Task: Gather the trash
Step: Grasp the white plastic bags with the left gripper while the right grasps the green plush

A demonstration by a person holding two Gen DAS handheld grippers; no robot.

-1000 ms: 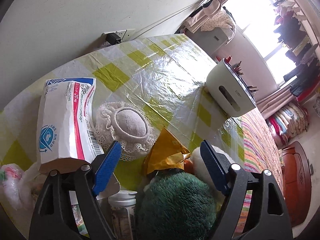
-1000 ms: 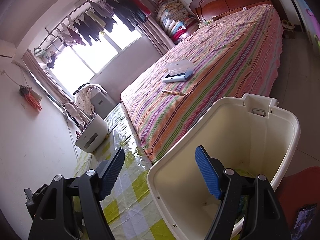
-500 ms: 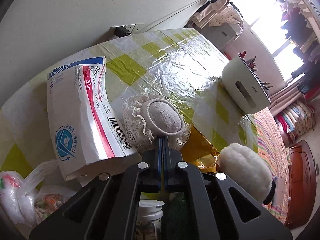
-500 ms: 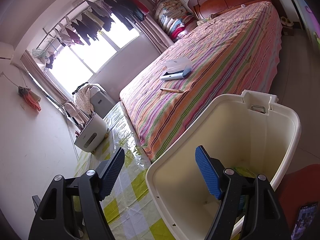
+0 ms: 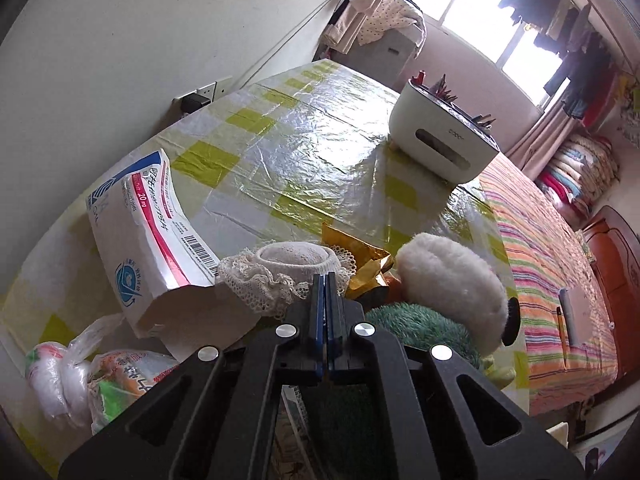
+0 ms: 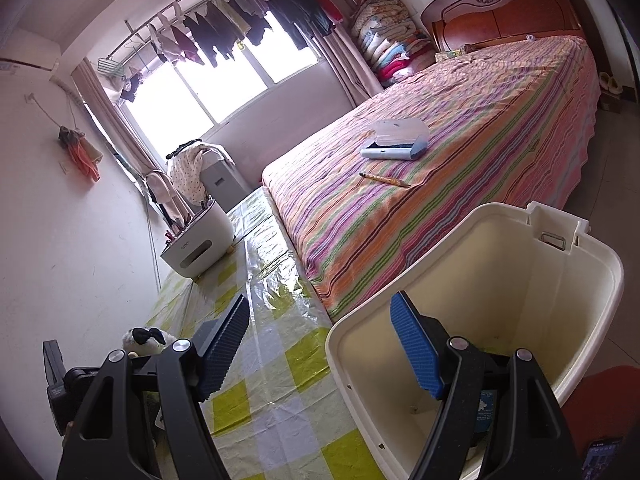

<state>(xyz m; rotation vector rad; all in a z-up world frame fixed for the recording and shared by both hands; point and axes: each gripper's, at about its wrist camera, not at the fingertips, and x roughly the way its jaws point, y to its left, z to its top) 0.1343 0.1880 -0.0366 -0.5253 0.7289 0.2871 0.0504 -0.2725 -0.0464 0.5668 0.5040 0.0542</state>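
Note:
My left gripper (image 5: 325, 278) is shut, its blue pads pressed flat together at the crumpled edge of a gold foil wrapper (image 5: 360, 256) on the checked table (image 5: 312, 152). The wrapper lies between a lace-trimmed round cover (image 5: 292, 258) and a white plush toy (image 5: 448, 276). A torn white medicine box (image 5: 148, 216) lies to the left. My right gripper (image 6: 320, 312) stands open across the near rim of a cream bin (image 6: 560, 280), with one finger over the table (image 6: 280, 360) and the other inside the bin. Some litter shows at the bin's bottom.
A white desk organiser (image 5: 436, 140) stands at the table's far end. Knotted plastic bags (image 5: 80, 376) sit at the near left, a green plush (image 5: 412, 324) just under my left gripper. A striped bed (image 6: 440, 200) runs along the table's right side.
My left gripper closed from wide open around the gold wrapper to fully shut, then rolled and shifted. The right gripper stayed open and drifted slightly beside the bin.

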